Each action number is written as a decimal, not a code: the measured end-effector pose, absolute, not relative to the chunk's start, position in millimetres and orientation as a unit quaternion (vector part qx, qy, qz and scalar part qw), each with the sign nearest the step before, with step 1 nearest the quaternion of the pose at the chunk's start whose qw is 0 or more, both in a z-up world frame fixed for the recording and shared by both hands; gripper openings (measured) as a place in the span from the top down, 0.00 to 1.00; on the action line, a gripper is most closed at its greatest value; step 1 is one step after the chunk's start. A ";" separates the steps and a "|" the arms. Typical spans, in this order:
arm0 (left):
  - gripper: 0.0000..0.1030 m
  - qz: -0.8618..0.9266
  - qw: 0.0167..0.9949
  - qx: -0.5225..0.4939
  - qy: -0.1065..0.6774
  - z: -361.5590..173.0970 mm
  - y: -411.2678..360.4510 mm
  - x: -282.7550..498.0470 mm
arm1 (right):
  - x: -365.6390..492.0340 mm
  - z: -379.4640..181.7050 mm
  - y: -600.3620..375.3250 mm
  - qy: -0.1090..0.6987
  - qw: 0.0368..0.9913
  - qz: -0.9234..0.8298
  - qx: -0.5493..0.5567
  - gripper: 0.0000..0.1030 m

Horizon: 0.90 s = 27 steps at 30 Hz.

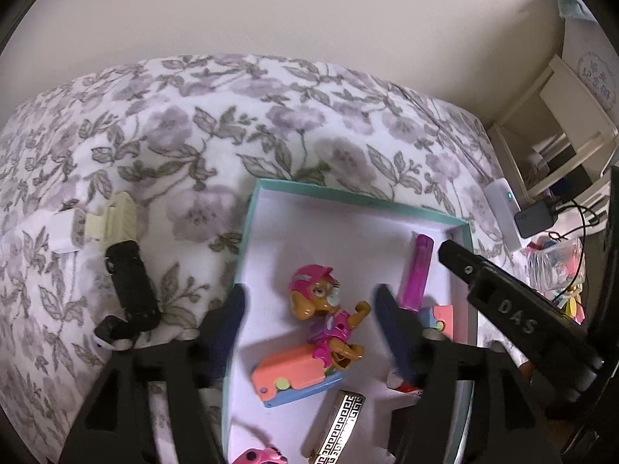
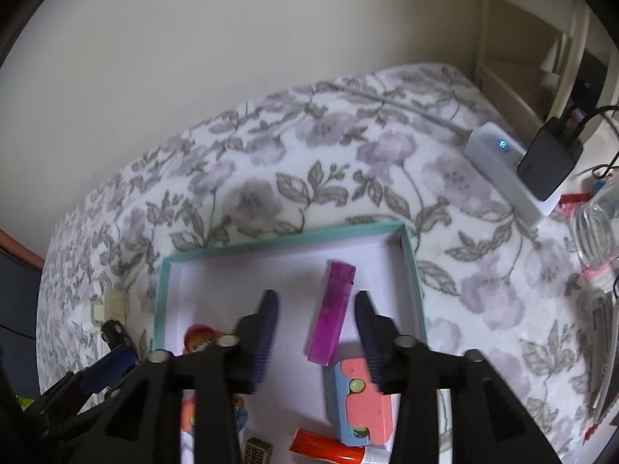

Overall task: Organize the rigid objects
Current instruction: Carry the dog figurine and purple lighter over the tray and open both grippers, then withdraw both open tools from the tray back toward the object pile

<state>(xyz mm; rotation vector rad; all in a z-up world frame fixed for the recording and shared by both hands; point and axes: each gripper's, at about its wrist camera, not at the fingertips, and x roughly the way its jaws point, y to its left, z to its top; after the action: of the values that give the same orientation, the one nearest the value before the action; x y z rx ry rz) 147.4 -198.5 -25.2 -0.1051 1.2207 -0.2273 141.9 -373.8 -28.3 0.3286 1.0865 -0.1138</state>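
Covering the bed, a white blanket with grey-purple flowers carries a shallow teal-rimmed cardboard box with a white floor, where a pink-helmeted toy dog figure lies against an orange-and-blue plastic block, with a translucent magenta lighter near the far corner. The left tool hangs spread wide over the figure, touching nothing. The right tool stands apart around the lighter, not pinching it.

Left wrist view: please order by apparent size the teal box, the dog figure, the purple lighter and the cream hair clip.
1. teal box
2. dog figure
3. purple lighter
4. cream hair clip

The lighter and clip look close in size, and the clip lies farther away, so their order is unsure.
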 end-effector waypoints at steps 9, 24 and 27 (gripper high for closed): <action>0.15 -0.080 0.826 -0.055 0.556 -13.6 -176.9 147.3 | 140.4 -23.8 -373.5 0.498 0.849 -0.057 0.170 0.26; 0.14 -0.034 0.821 -0.117 0.558 -14.4 -119.7 141.0 | 139.9 -23.1 -370.3 0.475 0.859 -0.064 0.183 0.00; 0.14 -0.028 0.824 -0.124 0.551 -10.7 -110.2 138.1 | 139.6 -17.0 -365.9 0.460 0.869 -0.067 0.169 0.00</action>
<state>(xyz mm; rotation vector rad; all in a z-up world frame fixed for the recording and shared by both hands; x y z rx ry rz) 138.1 -110.2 -10.7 -0.2634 1.1724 -0.0590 139.6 -365.9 -17.0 0.3546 0.9618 -0.1394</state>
